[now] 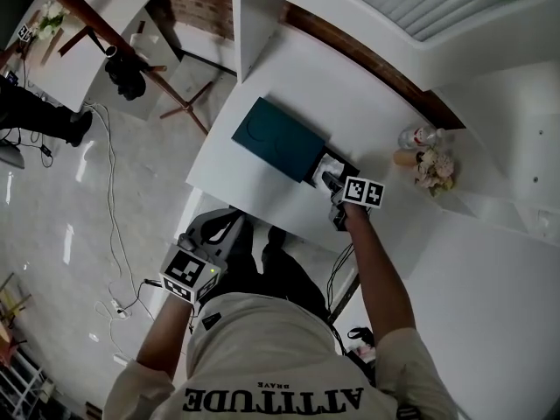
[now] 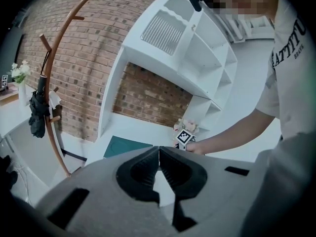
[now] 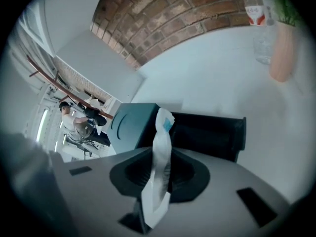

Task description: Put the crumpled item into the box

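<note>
My right gripper [image 1: 332,183] hangs over the white table [image 1: 262,178], at the near end of an open black box [image 3: 217,132]. Its jaws are shut on a white crumpled item [image 3: 162,127] with a small blue patch, which sticks up between the pads just in front of the box. The dark teal lid [image 1: 278,138] lies right beside the box [image 1: 348,168], on its left. My left gripper [image 1: 194,268] is held low off the table's near edge, by the person's lap. In the left gripper view its jaws [image 2: 159,154] are shut with nothing between them.
A clear bottle [image 1: 418,136] and a vase of pale flowers [image 1: 433,169] stand right of the box. White shelving [image 2: 197,48] rises behind the table against a brick wall. A wooden coat stand with a dark umbrella [image 1: 127,73] and floor cables [image 1: 109,234] are at the left.
</note>
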`<state>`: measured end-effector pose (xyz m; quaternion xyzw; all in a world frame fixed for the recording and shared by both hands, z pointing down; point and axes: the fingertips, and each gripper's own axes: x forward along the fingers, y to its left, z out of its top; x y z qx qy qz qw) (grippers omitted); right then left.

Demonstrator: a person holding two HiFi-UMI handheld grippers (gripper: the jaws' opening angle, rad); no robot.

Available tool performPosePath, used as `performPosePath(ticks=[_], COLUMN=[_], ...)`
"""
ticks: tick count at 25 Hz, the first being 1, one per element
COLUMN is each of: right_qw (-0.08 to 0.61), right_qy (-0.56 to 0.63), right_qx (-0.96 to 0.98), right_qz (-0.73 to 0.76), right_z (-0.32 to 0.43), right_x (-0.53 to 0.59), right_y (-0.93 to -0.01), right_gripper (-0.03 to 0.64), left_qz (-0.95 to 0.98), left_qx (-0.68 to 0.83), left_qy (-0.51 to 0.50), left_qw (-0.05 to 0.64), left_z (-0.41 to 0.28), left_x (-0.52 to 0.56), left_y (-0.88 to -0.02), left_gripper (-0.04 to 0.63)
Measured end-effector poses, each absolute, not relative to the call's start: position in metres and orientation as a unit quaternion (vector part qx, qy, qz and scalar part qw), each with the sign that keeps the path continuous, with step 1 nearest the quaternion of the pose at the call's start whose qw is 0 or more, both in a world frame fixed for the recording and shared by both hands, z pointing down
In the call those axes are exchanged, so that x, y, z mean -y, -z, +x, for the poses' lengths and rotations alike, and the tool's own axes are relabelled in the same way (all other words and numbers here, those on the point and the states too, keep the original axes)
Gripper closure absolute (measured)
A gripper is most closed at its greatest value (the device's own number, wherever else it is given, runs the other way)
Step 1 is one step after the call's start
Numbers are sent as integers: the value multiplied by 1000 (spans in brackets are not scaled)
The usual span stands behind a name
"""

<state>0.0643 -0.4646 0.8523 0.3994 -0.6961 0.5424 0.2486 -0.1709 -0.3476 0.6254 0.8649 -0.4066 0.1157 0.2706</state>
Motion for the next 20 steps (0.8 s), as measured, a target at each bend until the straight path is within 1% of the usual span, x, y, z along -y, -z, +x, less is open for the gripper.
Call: performPosePath(ticks=[3,6,8,11,12,14,17,20], right_qw=[276,317,349,386,391,387,373,346], right_qy=[-533,-512,-491,-466,-462,-459,-455,-451], right_qx=[685,666,655,643,641,639,639,651], right_qz=[413,440,457,469,472,481,496,503], right_z=[67,79,89,99,102,105,112,110], right_x=[471,475,475,471,469,466,462,460], right_y=[-860,-869,-874,-876,-875,-870,-858,-841], right_gripper=[540,538,501,403,385,373,373,374], left_qz=[865,865,865,867,868,870,876,883], left_qx=[404,402,399,394,392,386,376,363], left_qy=[-118,-120,-120,-120,-121,-121,-120,-117], left_qw=[274,277,278,280,281,280,277,274], left_z=[-180,-187,-192,-199,-201,-203,-204,-204], left_x=[349,350,351,352,353,354,357,359], left_y=[-628,-631,-632,-636,-637,-638,-637,-637], left_gripper=[568,568,568,568,568,568,568,568])
